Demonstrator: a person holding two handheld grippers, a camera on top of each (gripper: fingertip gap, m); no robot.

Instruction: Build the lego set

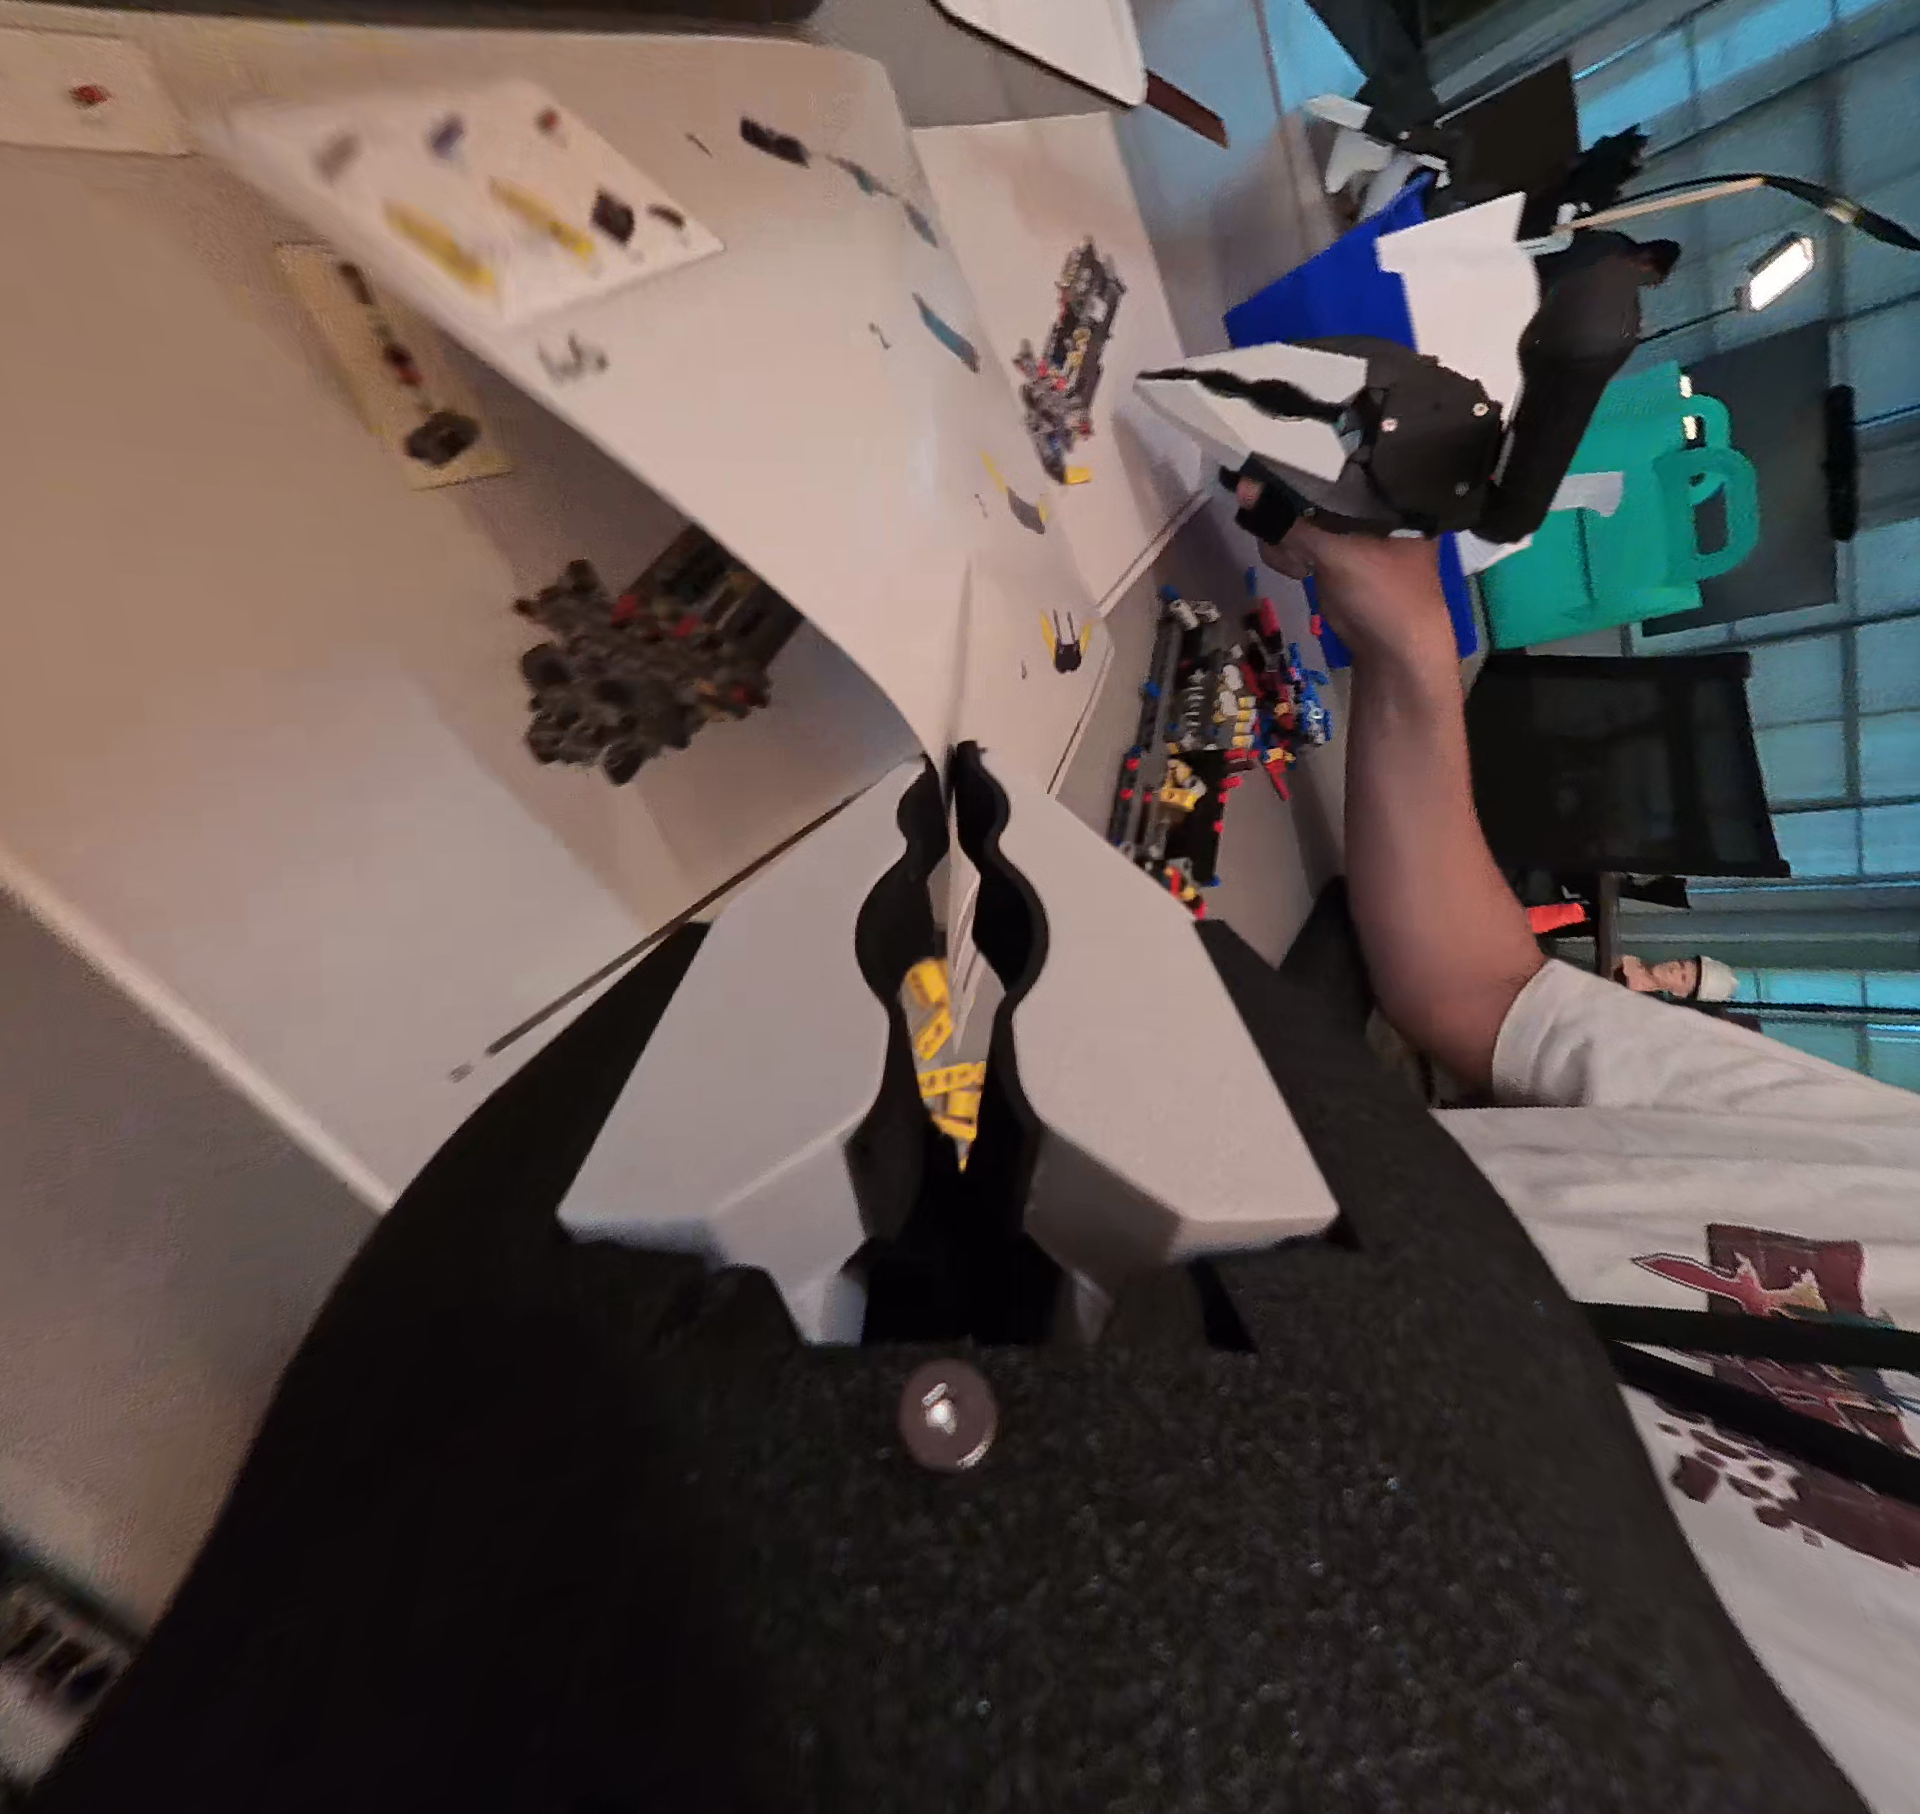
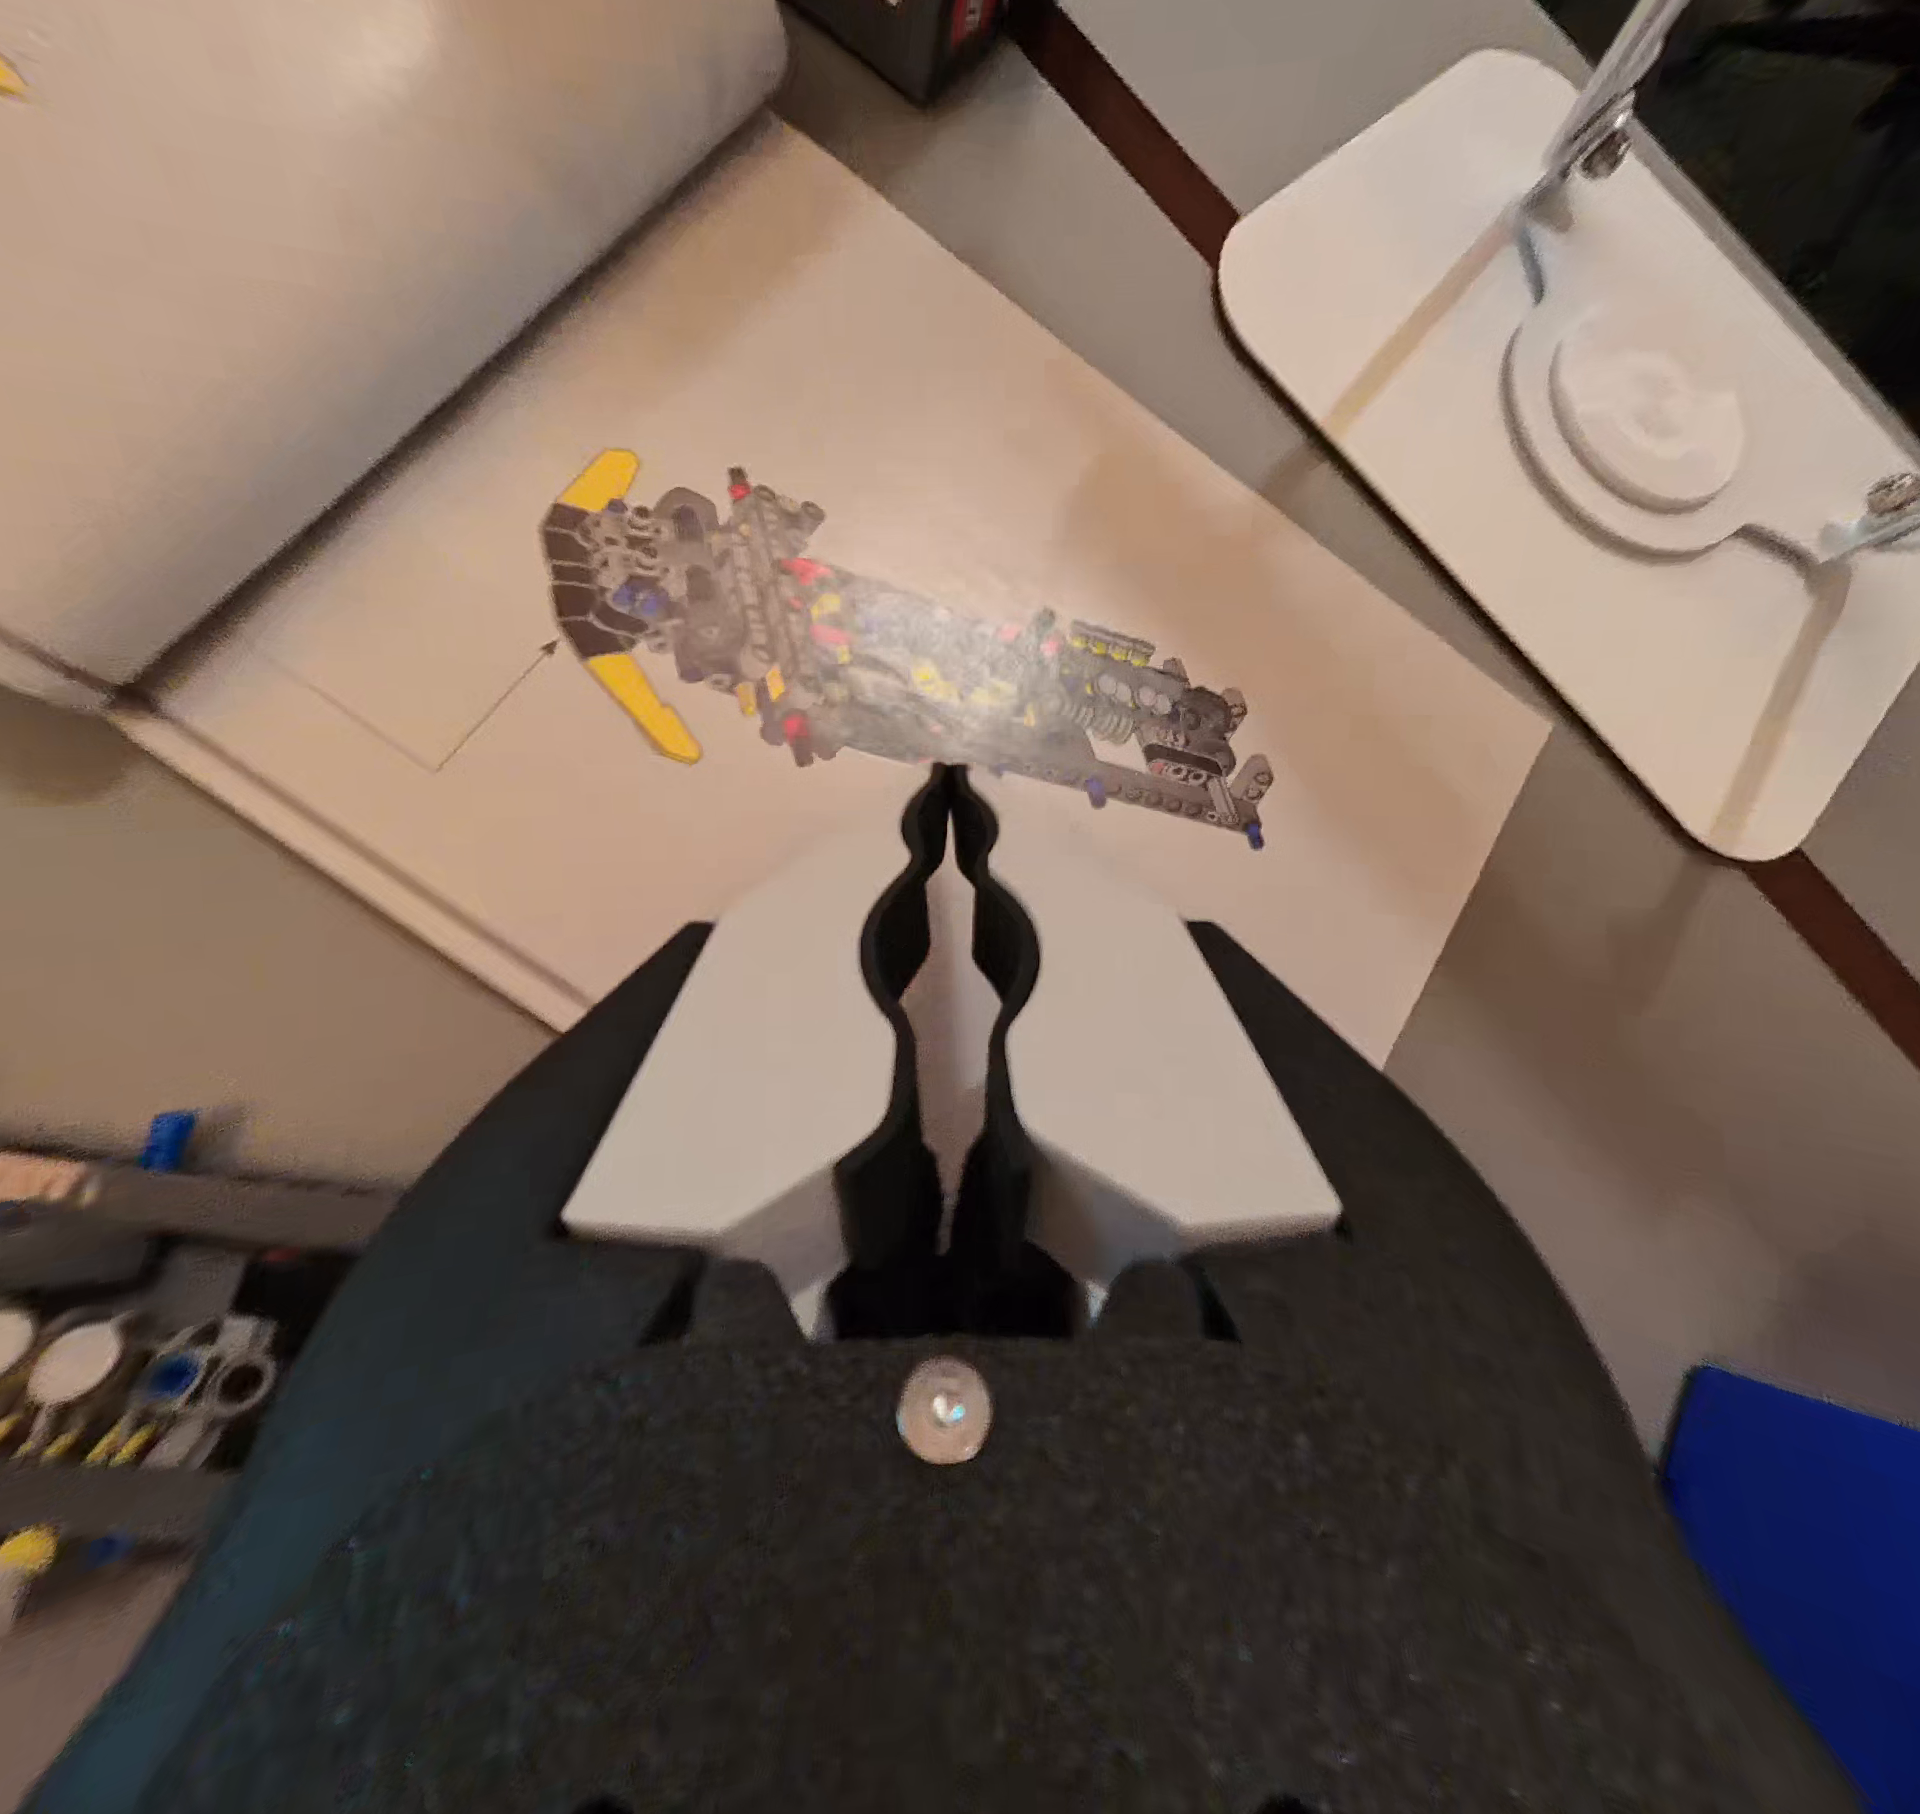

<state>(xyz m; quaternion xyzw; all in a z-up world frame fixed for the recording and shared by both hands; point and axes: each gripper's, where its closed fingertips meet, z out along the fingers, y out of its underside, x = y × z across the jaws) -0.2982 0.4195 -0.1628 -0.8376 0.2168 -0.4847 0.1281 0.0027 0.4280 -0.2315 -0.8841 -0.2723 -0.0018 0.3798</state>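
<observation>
Left tool (image 1: 951, 762) pinches the lifted instruction booklet page (image 1: 727, 434); right tool (image 2: 948, 777), tips together and empty, hovers over the booklet's printed chassis (image 2: 894, 652).

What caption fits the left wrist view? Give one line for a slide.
Left gripper, shut on a page of the open instruction booklet, lifts it while the right gripper hovers beyond.

White monitor stand base (image 2: 1538, 476), blue folder (image 2: 1808, 1525), green bag (image 1: 1621, 507), black office chair (image 1: 1621, 767).
</observation>
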